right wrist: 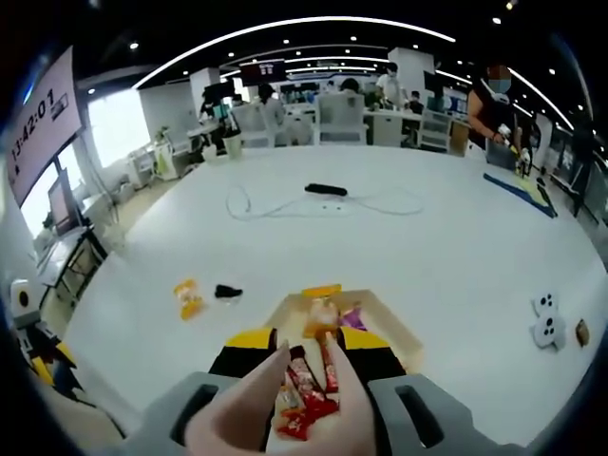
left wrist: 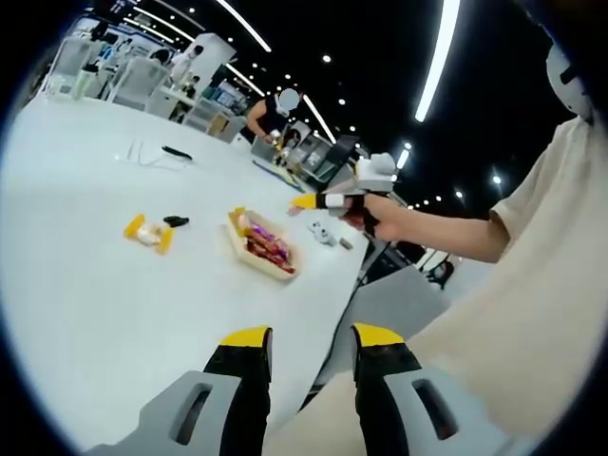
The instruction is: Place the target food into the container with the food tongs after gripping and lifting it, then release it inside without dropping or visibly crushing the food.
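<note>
Seemingly mid-task, a white desk [left wrist: 114, 313] carries an open tray-like container [left wrist: 261, 245] of red and orange wrapped snacks. In the left gripper view, the left hand-held gripper [left wrist: 311, 343] hovers off the desk's edge with its yellow-tipped jaws apart and empty. The right hand-held gripper [left wrist: 306, 201] appears there too, held above the container. In the right gripper view, pale tongs [right wrist: 285, 399] reach over the snacks; whether those jaws are together is unclear. A wrapped yellow food item [left wrist: 147, 231] lies beside a small black object [left wrist: 175, 221]. Digits reading "42:01" show on a wall screen [right wrist: 36, 119].
</note>
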`<action>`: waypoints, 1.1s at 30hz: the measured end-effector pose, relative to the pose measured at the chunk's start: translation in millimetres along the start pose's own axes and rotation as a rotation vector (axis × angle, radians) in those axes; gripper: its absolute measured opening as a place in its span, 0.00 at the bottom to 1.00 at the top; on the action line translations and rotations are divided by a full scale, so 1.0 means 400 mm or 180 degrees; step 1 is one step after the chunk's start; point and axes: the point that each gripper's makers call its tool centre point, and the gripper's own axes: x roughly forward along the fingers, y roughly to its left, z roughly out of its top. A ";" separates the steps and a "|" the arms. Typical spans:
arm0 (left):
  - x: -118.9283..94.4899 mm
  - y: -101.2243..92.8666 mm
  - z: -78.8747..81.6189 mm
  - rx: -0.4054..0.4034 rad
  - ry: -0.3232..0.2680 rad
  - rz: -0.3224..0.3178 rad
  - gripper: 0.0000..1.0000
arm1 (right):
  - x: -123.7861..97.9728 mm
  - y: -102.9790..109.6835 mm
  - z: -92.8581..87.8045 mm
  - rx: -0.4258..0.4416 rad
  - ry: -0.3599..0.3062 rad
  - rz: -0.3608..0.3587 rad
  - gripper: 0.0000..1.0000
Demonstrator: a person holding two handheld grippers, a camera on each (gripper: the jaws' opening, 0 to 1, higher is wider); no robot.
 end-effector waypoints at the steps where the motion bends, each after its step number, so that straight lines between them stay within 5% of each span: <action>1: 0.000 0.000 0.000 0.0000 -0.0001 0.0002 0.32 | 0.000 0.000 0.001 0.0002 -0.0003 -0.0002 0.24; 24: -0.027 0.027 -0.028 -0.0122 -0.0008 0.0114 0.31 | 0.083 0.089 0.013 -0.0201 0.0093 0.0230 0.26; 33: -0.031 0.040 -0.023 -0.0110 0.0042 0.0128 0.31 | 0.106 0.099 0.067 -0.0424 0.0054 0.0276 0.26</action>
